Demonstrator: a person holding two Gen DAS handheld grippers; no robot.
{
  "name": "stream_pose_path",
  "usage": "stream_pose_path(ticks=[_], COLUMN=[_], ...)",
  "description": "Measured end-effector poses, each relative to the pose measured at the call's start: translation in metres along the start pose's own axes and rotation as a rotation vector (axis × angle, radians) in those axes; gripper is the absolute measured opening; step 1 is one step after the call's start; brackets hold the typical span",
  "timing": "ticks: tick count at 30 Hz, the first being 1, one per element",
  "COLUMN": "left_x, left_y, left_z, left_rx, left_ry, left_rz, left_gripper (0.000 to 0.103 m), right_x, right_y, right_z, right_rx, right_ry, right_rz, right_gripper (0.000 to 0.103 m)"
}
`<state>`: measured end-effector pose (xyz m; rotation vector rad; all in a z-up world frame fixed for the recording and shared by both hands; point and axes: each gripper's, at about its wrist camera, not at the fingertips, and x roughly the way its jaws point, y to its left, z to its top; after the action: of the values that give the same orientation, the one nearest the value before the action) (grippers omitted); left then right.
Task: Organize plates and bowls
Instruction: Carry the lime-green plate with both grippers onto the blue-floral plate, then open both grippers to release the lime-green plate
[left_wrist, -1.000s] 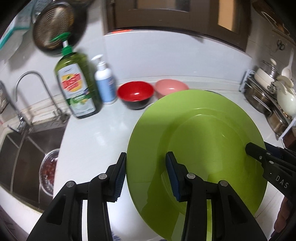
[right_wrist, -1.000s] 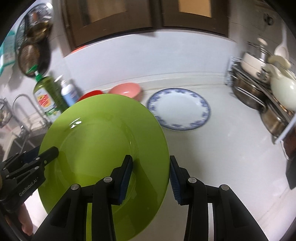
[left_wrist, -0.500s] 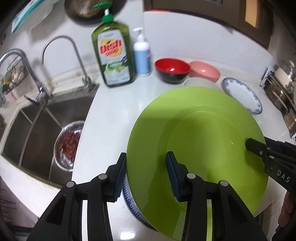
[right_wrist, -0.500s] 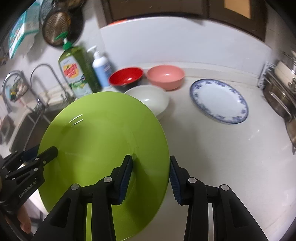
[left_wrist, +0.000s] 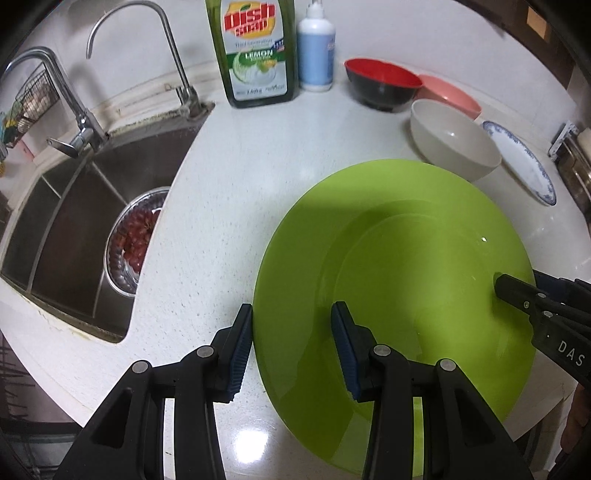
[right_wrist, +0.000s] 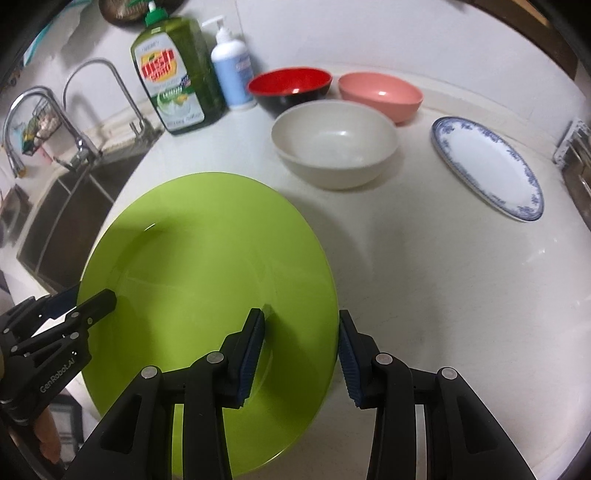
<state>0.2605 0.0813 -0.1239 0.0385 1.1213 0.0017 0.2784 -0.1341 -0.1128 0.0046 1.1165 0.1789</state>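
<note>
I am counting three bowls on the white worktop: a red-and-black bowl, a pink bowl and a cream bowl. I am seeing two plates: a blue-rimmed white plate and a large round lime-green plate. I am straddling the green plate's left rim with my left claw and its right rim with my right claw; both are standing apart, one finger over the plate, one outside.
</note>
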Motion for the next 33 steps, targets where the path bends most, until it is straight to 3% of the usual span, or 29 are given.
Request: stream_pose_path(ticks=[18, 22, 24, 27, 33], left_x=[0.020, 0.017, 0.014, 0.007, -0.012], left_y=[-0.001, -0.001, -0.002, -0.004, -0.017], left_z=[-0.003, -0.003, -0.002, 0.001, 0.011], left_rx=[0.025, 0.032, 0.034, 0.034, 0.055], left_ry=[0.061, 0.042, 0.031, 0.011, -0.048], left_rz=[0.006, 0.014, 0.016, 0.013, -0.013], left_gripper=[0.041, 0.043, 0.055, 0.060, 0.076], right_x=[0.026, 0.027, 0.027, 0.027, 0.017], right_y=[0.008, 0.009, 0.009, 0.006, -0.005], right_z=[-0.004, -0.004, -0.004, -0.004, -0.005], right_rx=[-0.032, -0.042, -0.041, -0.029, 0.011], right_ry=[0.068, 0.065, 0.065, 0.063, 0.021], right_rz=[-0.035, -0.038, -0.029, 0.001, 0.014], right_gripper=[0.043, 0.044, 0.046, 0.053, 0.054])
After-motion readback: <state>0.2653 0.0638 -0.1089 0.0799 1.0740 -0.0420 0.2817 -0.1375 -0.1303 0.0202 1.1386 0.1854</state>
